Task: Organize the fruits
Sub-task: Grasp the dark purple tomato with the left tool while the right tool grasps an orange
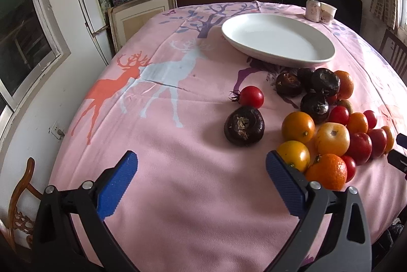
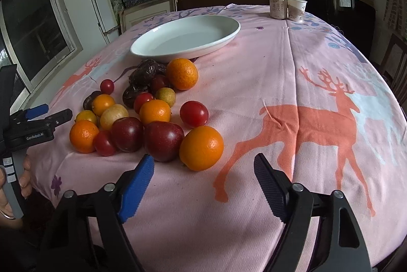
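Note:
A heap of fruit lies on the pink deer tablecloth: oranges, cherry tomatoes, red plums and dark water chestnuts. An empty white oval plate [image 1: 278,39] stands behind the heap; it also shows in the right wrist view [image 2: 187,39]. My left gripper [image 1: 202,165] is open and empty, just left of the heap, its right finger beside a yellow-orange fruit [image 1: 293,155]. A lone dark chestnut [image 1: 244,125] and a cherry tomato [image 1: 251,96] lie ahead of it. My right gripper [image 2: 203,167] is open and empty, its jaws just short of an orange [image 2: 201,147] and a red plum [image 2: 162,141].
A drink can [image 2: 277,6] and a paper cup [image 2: 296,8] stand at the table's far edge. The left gripper's body [image 2: 33,127] shows at the left of the right wrist view. Wooden chairs stand around the table; shelves of boxes fill the back wall.

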### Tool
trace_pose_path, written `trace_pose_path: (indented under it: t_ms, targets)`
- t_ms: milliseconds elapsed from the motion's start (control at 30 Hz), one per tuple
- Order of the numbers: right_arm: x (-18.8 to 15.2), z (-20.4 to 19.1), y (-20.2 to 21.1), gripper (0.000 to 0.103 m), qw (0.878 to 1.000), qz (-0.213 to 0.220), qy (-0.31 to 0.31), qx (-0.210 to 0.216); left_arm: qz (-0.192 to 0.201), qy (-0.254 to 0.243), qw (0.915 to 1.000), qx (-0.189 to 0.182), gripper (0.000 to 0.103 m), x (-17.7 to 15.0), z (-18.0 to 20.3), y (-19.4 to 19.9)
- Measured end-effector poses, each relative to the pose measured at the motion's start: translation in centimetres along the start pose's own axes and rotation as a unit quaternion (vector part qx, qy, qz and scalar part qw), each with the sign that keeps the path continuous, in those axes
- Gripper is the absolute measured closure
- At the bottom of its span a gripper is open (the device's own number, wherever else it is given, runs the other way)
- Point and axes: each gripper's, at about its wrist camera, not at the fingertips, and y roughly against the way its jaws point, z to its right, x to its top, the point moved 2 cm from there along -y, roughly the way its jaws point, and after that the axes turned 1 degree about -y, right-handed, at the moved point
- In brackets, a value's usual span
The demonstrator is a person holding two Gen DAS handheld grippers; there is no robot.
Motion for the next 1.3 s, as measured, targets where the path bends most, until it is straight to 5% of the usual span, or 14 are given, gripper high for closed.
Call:
trace_pose_path:
  t_ms: [233,367,600,667,767,967,1067,1200,1300]
  targets:
    - [0.5,0.8,-0.5,0.063,0.999,0.011,-0.007,0.042,-0.009,0.016,0.9997,-0.018,0.004,0.0,-1.4,-0.6]
    - [0.2,1.7,-0.2,0.064,0.997,0.005,-0.029,0.074,-0.016,0.012,0.9995,-0.026,0.004,0.3,-0.8,-1.4]
    - [-0.3,1.1,1.0,0.064,0.998,0.016,-0.013,0.061,-0.006,0.004,0.9992,-0.038,0.004,2.6,1.1,-3.9]
    - [-0.2,0.9,1.4,0.065,0.998,0.021,-0.006,0.059,-0.019,0.012,0.9962,-0.085,0.005,3.0,1.0,-5.0]
    - [0.1,0.9,2.0,0.071,0.998,0.029,-0.006,0.063,-0.045,0.047,0.9832,-0.17,0.021,2.8,-0.3,-6.2]
    - [0.2,0.7,2.2,0.07,0.998,0.029,0.013,0.059,-0.04,-0.007,0.9881,-0.148,0.039,1.4,-1.3,-5.2]
    - [-0.1,0.1,1.8,0.068,0.998,0.025,0.026,0.054,-0.027,-0.058,0.9925,-0.104,0.046,0.5,-0.6,-4.8]
    - [-0.3,-0.5,1.8,0.044,0.998,0.022,0.04,0.039,-0.019,-0.068,0.9942,-0.081,0.045,0.9,-0.2,-4.5]
    - [-0.4,-0.6,1.8,0.041,0.998,0.02,0.044,0.033,-0.015,-0.075,0.9946,-0.069,0.044,1.7,0.4,-4.8]
